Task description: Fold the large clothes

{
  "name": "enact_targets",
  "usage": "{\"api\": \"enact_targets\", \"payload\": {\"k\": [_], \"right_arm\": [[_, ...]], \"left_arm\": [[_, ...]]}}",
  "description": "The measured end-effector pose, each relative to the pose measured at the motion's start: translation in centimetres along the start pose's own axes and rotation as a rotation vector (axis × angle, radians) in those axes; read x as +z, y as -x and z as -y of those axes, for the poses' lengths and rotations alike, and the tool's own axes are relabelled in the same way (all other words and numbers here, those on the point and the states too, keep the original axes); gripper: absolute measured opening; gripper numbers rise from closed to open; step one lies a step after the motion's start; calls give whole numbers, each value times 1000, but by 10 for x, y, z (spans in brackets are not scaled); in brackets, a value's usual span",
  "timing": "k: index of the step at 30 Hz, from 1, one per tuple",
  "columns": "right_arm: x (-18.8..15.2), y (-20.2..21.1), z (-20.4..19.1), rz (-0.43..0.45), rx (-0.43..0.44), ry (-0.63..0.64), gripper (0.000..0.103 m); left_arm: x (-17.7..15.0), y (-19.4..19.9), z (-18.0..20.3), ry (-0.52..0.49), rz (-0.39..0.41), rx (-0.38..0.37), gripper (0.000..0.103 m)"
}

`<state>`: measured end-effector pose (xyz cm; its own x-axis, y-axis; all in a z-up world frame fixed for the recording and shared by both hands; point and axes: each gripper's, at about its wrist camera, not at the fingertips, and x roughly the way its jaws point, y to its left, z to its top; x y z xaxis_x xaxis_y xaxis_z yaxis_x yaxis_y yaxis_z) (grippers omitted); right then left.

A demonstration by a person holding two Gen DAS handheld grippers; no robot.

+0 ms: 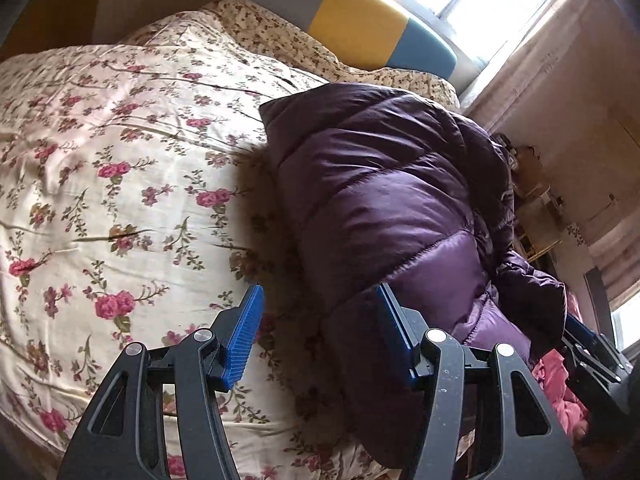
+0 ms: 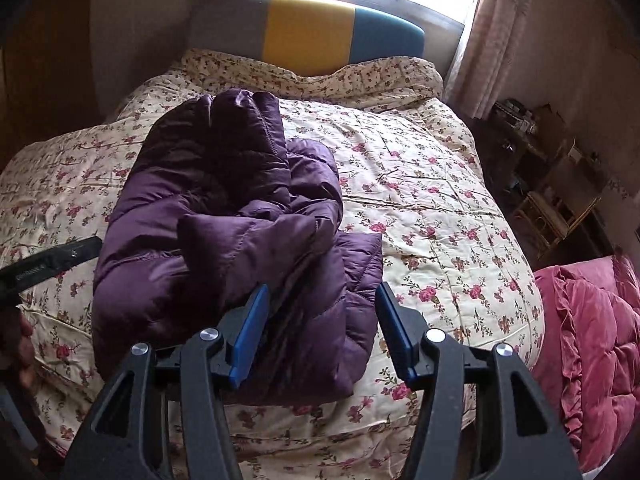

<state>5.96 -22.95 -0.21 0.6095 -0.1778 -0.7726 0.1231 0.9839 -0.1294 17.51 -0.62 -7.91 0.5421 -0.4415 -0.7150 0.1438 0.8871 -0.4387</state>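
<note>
Both tools' jaws apart, purple jacket (image 2: 224, 216) bundled on floral quilt (image 2: 432, 208), pink blanket (image 2: 592, 320) beside

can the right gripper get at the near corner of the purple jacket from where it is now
Probably yes. The right gripper is open right above the purple jacket, whose near corner lies between its fingers on the floral duvet with nothing covering it.

Small pale lettering on the black tool (image 2: 48, 266) is too blurred to read.
</note>
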Motion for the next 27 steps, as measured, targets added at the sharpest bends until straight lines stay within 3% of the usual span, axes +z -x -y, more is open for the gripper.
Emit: {"api": "enact_targets", "payload": {"k": [9,17,22,26,27], "right_arm": [[5,15,-7,6,-20,-106,63],[-1,31,-17,27,-43,-157,63],[0,41,-30,42,-11,-148,74],[2,16,-41,4,-8,-149,73],[2,8,-40,-11,-2,-163,64]], "left_arm": [[10,-2,11,-56,31,24,58],[17,-6,13,-97,34,25,58],[21,-9,14,-110,31,16,58],[24,-12,15,-120,25,3,58],[25,-12,15,-123,24,1,58]]}}
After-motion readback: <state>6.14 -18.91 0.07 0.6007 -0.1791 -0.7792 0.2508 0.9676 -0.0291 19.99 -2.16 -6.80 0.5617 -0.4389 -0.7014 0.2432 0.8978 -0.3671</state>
